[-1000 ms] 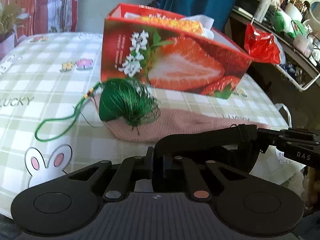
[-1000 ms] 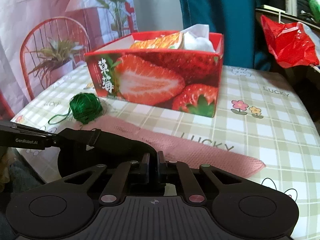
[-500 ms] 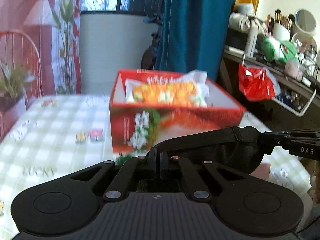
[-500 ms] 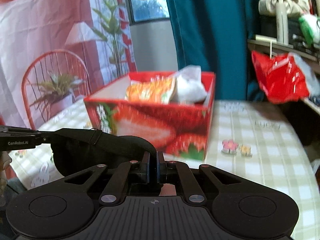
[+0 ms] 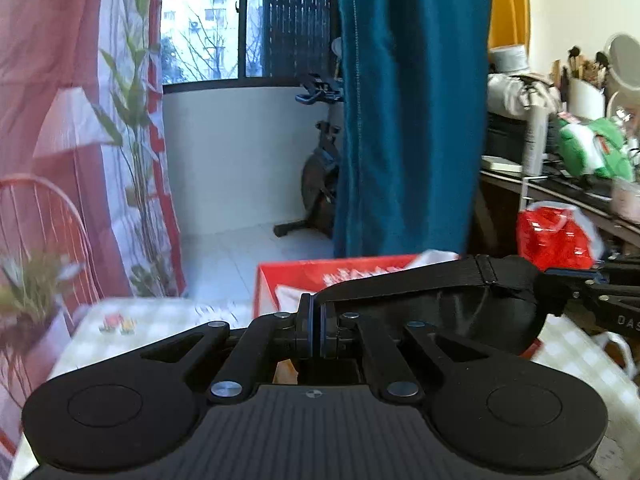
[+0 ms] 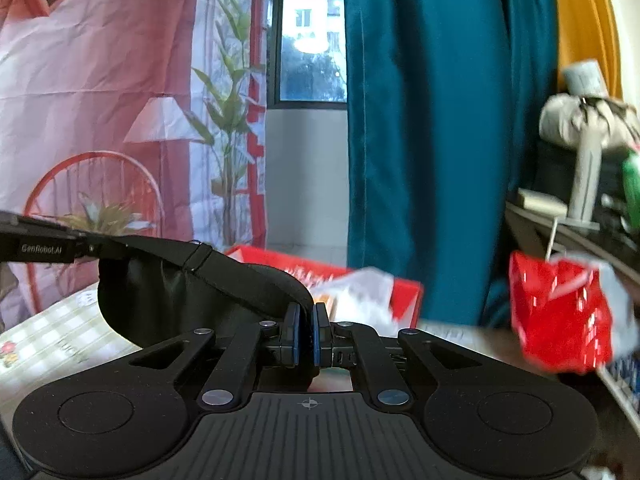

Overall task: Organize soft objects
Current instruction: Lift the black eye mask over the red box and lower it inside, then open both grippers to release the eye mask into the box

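- Left gripper (image 5: pixel 319 334) pressed together on the strap of a black pouch (image 5: pixel 472 304), pouch hanging to its right.
- Right gripper (image 6: pixel 306 334) pinching the same pouch (image 6: pixel 180 292) at the other end.
- Beyond, red box (image 5: pixel 292 280) with soft packets on the checked table (image 5: pixel 160 316).
- Farther back, teal curtain (image 5: pixel 408 120), window (image 5: pixel 208 20).

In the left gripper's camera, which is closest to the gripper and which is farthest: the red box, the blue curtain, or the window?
From the left gripper:
1. Red box, just ahead on the table, partly hidden behind the fingers.
2. Blue curtain, hanging past the box, centre-right.
3. Window, at the back of the room, upper left.
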`<state>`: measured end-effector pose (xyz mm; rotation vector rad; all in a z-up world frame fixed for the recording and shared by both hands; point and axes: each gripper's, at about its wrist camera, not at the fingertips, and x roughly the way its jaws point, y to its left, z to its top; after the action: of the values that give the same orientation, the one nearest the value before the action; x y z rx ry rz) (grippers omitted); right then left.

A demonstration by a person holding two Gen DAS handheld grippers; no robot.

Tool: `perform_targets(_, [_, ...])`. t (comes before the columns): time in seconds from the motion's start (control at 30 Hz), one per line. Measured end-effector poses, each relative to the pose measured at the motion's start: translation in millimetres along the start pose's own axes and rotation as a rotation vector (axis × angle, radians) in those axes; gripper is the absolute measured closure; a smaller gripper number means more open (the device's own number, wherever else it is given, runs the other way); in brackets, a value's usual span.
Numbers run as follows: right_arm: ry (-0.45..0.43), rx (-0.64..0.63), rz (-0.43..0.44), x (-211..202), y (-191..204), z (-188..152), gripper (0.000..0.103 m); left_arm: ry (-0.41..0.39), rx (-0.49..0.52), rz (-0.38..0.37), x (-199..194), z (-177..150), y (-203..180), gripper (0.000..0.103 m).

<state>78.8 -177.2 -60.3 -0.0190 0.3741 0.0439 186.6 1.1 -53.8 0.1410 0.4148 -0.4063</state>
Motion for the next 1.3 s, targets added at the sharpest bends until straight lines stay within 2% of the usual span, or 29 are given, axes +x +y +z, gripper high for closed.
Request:
perform_targets(0.13, [-0.004, -0.014, -0.031, 29.9, -4.4, 13.9, 0.097, 0.037, 0.008, 0.043, 31.9, 7.3, -1.8, 0.099])
perform_targets(0.23, [0.024, -0.021, -0.068, 54.5, -6.2, 15.7, 0.097, 0.081, 0.023, 0.058, 52.3, 3.2, -6.1, 0.099])
perform_targets(0.43, [0.128, 0.015, -0.089, 87.2, -12.6, -3.5, 0.097, 0.192, 0.025, 0.048, 77.2, -14.8, -2.9, 0.099])
perform_targets(0.63, [0.216, 0.042, -0.064, 101.2, -9.2, -22.4, 0.097, 0.263, 0.043, 0.052, 84.3, -30.5, 0.6, 0.099])
perform_targets(0.83, [0.252, 0.052, -0.058, 108.0, -2.8, -29.2, 0.096, 0.267, 0.05, 0.05, 85.6, -28.6, 8.8, 0.096])
perform_targets(0.93, [0.249, 0.052, -0.07, 107.1, -2.7, -28.4, 0.092, 0.264, 0.036, 0.049, 85.4, -24.7, 11.8, 0.08])
perform_targets(1.0, [0.225, 0.044, -0.089, 104.0, -2.1, -27.0, 0.083, 0.257, 0.027, 0.053, 83.0, -22.8, 13.4, 0.049])
perform_targets(1.13, [0.183, 0.051, -0.113, 96.6, -6.5, -25.1, 0.073, 0.24, 0.016, 0.043, 75.6, -19.9, 13.7, 0.028])
perform_targets(1.2, [0.167, 0.06, -0.118, 92.9, -7.5, -25.2, 0.06, 0.233, 0.016, 0.039, 71.3, -18.9, 12.5, 0.007])
perform_targets(1.23, [0.158, 0.066, -0.118, 90.9, -8.2, -25.4, 0.057, 0.225, 0.016, 0.038, 68.3, -18.8, 11.9, 0.004])
perform_targets(1.3, [0.135, 0.084, -0.12, 85.3, -7.7, -27.0, 0.04, 0.207, 0.014, 0.037, 61.4, -19.2, 10.1, 0.003])
